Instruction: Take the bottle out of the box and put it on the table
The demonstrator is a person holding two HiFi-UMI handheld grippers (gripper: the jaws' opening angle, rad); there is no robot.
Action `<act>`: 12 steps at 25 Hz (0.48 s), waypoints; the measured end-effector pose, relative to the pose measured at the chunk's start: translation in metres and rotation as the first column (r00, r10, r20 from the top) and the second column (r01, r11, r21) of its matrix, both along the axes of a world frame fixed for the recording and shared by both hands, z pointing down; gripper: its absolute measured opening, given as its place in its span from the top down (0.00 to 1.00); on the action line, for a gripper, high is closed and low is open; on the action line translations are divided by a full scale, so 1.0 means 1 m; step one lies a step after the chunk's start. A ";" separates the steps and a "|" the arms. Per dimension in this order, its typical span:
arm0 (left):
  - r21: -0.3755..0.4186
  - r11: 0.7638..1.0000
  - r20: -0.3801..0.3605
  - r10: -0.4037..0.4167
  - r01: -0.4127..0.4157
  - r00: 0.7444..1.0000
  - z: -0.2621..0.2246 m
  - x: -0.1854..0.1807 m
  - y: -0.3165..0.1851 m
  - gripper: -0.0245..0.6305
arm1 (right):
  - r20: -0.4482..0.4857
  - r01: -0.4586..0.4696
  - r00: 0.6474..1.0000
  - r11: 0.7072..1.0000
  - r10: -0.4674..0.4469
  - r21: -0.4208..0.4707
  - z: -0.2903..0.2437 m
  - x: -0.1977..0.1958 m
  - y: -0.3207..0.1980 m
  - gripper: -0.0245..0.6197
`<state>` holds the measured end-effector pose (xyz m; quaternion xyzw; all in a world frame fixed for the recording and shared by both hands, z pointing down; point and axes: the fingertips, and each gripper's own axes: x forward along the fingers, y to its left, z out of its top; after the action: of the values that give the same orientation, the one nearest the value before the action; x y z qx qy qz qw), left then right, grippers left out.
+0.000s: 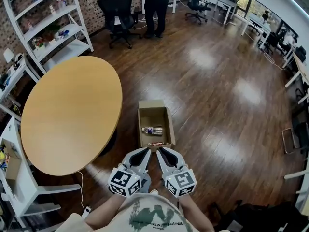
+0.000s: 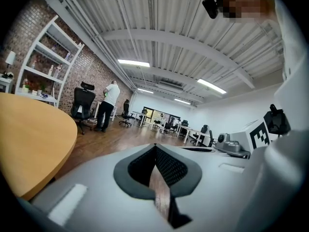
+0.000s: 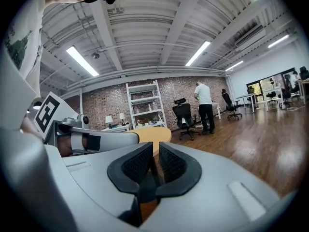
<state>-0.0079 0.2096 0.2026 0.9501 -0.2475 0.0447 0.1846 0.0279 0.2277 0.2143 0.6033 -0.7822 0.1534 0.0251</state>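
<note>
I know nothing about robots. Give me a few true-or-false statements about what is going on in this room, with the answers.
1. The bottle lies inside the cardboard box. True.
2. The box stands on the round table. False: it stands on the wooden floor, beside the table.
3. The left tool is gripping the bottle. False: it and the right tool both have their jaws together with nothing between them, and both are short of the box.
4. A person stands at the far end of the room, near a black office chair. True.
</note>
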 end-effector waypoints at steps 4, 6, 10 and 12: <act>-0.021 1.000 0.004 0.001 0.000 1.000 0.006 0.012 -0.045 0.96 | -0.012 0.021 1.000 1.000 -0.022 -0.015 0.001 0.005 -0.047 0.91; -0.028 1.000 0.003 0.008 -0.008 1.000 0.009 0.019 -0.065 0.96 | -0.020 0.025 0.999 0.999 -0.025 -0.027 0.002 0.007 -0.067 0.91; -0.039 0.999 -0.014 0.020 -0.020 1.000 0.010 0.033 -0.094 0.96 | -0.047 0.030 0.998 0.998 -0.033 -0.056 0.002 0.014 -0.096 0.91; -0.047 0.999 -0.030 0.020 -0.021 0.999 0.010 0.039 -0.106 0.96 | -0.067 0.034 0.997 0.997 -0.039 -0.071 0.003 0.021 -0.107 0.90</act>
<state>0.0310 0.1037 0.2127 0.9484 -0.2340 0.0385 0.2103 0.0485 0.1206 0.2171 0.5927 -0.7858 0.1596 0.0758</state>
